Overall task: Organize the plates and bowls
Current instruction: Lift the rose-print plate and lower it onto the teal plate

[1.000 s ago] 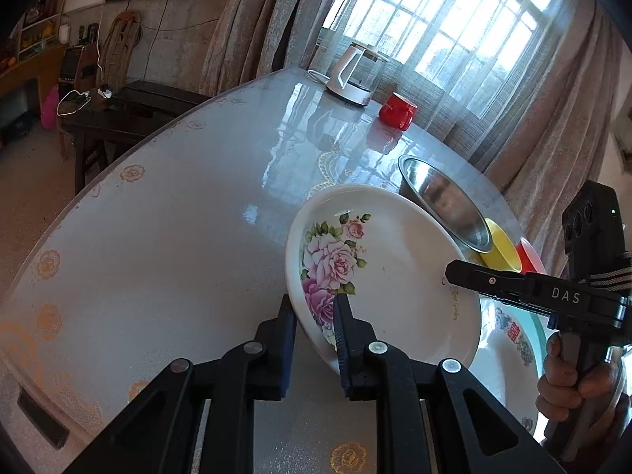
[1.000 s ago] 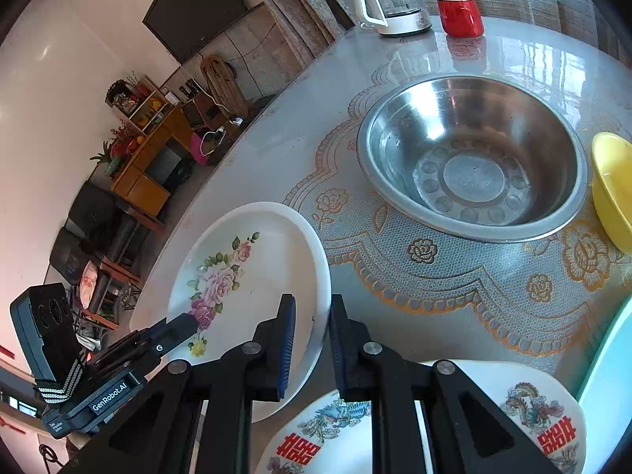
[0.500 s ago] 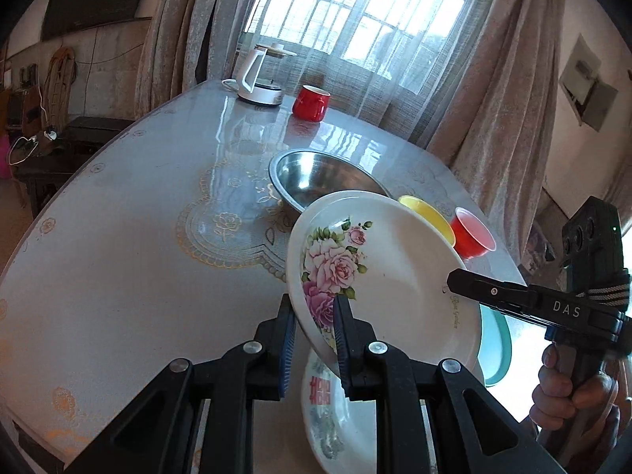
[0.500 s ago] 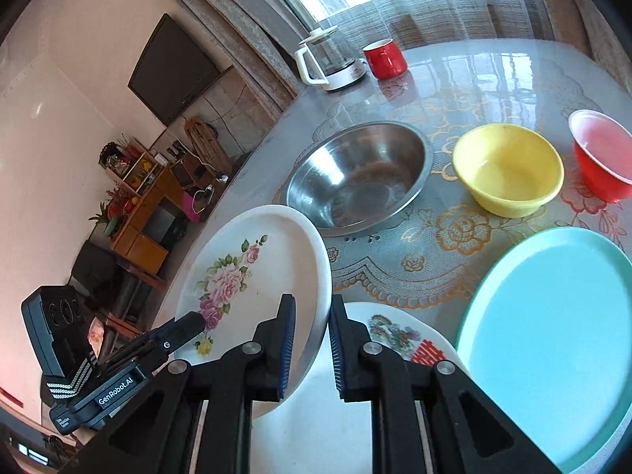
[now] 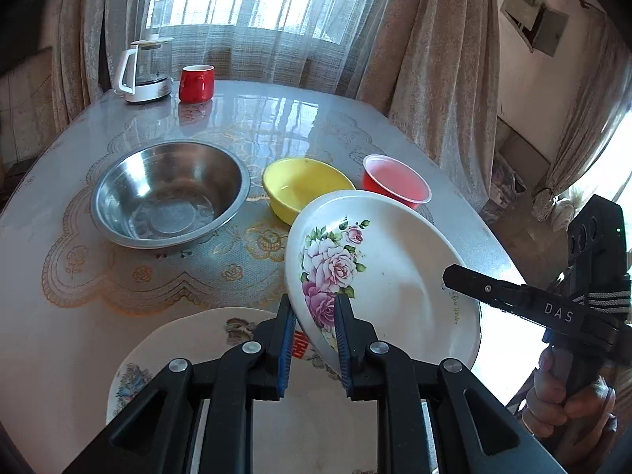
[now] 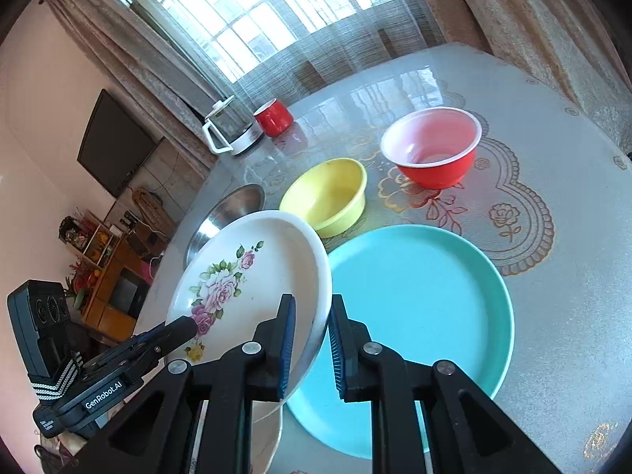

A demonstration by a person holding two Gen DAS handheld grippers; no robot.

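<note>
In the left wrist view, the left gripper (image 5: 314, 339) is clenching the near rim of the rose-patterned plate (image 5: 379, 280), which is tilting up above the table (image 5: 59, 316). The plate is spreading from the jaws toward 1 o'clock. Under it, at 7 o'clock, a white plate with red characters (image 5: 197, 339) is lying flat. The steel bowl (image 5: 170, 193) is sitting at 11 o'clock, the yellow bowl (image 5: 304, 185) at 12 and the red bowl (image 5: 395, 181) just past it at 1. The right gripper (image 5: 454, 276) is touching the plate's far rim at 3 o'clock, with a hand (image 5: 568, 399) wrapping its handle.

In the right wrist view, the right gripper (image 6: 310, 339) is pinching the same plate's (image 6: 252, 276) rim, the plate leaning off toward 10 o'clock. The left gripper (image 6: 185, 324) is meeting it at 9 o'clock. The turquoise plate (image 6: 426, 296) is lying flat at 2 o'clock, just beside the jaws.
</note>
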